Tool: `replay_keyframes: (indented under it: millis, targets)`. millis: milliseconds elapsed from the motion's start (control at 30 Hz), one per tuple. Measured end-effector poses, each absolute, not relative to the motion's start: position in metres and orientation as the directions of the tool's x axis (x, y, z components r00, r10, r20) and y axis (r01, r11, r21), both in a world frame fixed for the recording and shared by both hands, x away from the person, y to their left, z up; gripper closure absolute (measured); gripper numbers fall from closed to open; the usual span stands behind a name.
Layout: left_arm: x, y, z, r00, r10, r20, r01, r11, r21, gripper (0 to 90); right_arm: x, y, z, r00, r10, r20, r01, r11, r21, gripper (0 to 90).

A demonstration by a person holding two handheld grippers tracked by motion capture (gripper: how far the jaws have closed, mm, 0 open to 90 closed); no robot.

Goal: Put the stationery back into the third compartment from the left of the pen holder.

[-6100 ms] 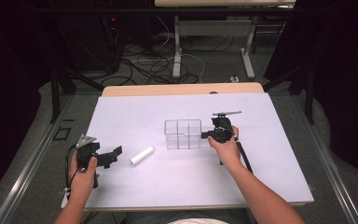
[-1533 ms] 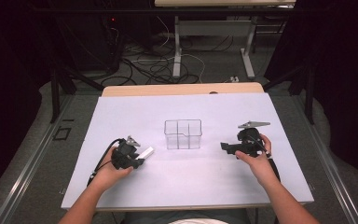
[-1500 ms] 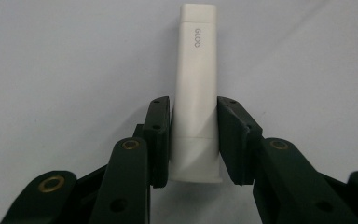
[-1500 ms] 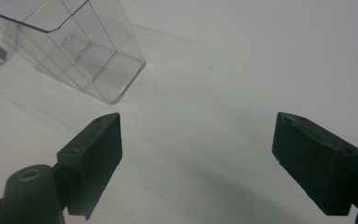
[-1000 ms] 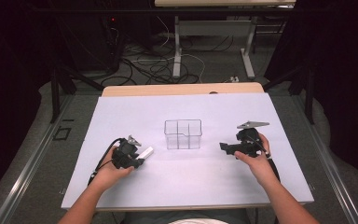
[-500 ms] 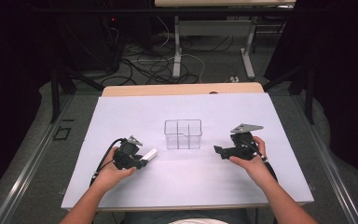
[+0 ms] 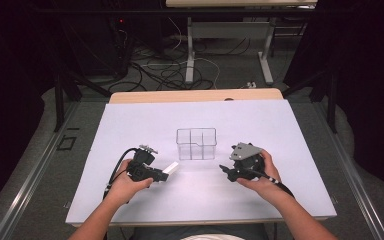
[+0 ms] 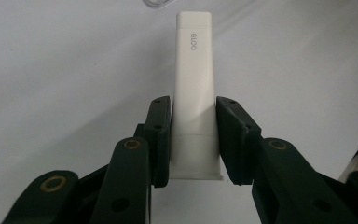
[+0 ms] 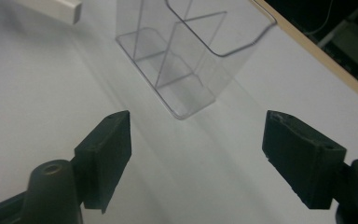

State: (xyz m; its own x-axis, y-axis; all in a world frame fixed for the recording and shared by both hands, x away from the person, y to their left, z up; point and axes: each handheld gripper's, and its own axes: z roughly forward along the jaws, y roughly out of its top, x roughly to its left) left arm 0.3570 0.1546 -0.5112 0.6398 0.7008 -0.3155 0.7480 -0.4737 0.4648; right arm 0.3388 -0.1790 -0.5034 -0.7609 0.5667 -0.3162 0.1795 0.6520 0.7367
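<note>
High view: left gripper (image 7: pixel 161 176) clamped on tube (image 7: pixel 170 169), lifted beside organizer (image 7: pixel 196 144); not yet dropped in. Right gripper (image 7: pixel 226 171) empty, closing.

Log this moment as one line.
left gripper: shut on white tube | right gripper: open, jaws just closing, nothing between | clear box: empty

White tube (image 8: pixel 193 88) with grey lettering; clear box (image 7: pixel 196 144); black grippers (image 7: pixel 149 172); pale lilac-white table (image 7: pixel 130 125), tan edge.
</note>
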Motion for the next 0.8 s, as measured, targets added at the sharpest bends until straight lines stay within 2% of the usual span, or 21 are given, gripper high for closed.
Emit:
replay_keyframes:
  millis: [133,367,533,667,800]
  targets:
    - [0.360,0.152,-0.508,0.626,0.695,-0.353,0.766,-0.465,0.443,67.5,0.331,-0.167,-0.503,-0.769,0.463,-0.440,0.053,0.733,0.678,33.6]
    - [0.366,0.140,-0.503,0.622,0.676,-0.396,0.777,-0.469,0.421,67.6,0.324,-0.152,-0.502,-0.780,0.302,-0.549,-0.125,0.784,0.609,42.6]
    - [0.370,0.132,-0.500,0.623,0.661,-0.418,0.778,-0.470,0.417,67.5,0.320,-0.146,-0.502,-0.750,0.219,-0.624,-0.235,0.793,0.561,43.9]
    - [0.371,0.125,-0.499,0.622,0.654,-0.430,0.780,-0.471,0.412,67.5,0.318,-0.140,-0.502,-0.693,0.118,-0.711,-0.338,0.819,0.465,44.4]
    - [0.372,0.118,-0.499,0.632,0.643,-0.432,0.773,-0.485,0.409,67.5,0.314,-0.134,-0.508,-0.659,0.049,-0.751,-0.405,0.818,0.409,42.5]
